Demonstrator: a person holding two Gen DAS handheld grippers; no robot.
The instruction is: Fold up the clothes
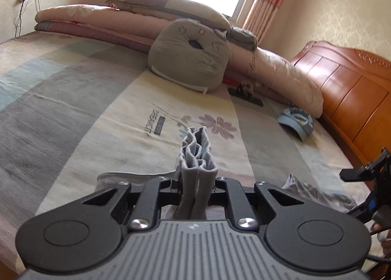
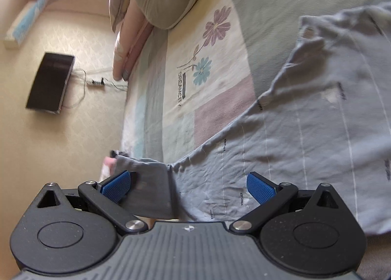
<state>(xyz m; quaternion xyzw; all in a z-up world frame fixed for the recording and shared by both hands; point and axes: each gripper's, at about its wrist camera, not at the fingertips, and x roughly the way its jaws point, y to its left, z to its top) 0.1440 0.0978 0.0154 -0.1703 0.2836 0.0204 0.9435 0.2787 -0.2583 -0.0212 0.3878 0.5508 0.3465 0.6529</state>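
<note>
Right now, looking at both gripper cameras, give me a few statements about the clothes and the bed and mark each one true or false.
1. The left gripper is shut on bunched grey fabric. True.
2. The right gripper is clamped tight on the garment. False: its blue pads stand wide apart, with the grey striped garment between them.
3. A grey cat-face cushion sits on the bed. True.
4. A cap lies near the wooden headboard. True.
5. The bedsheet is plain white. False: it has coloured blocks and printed flowers.
</note>
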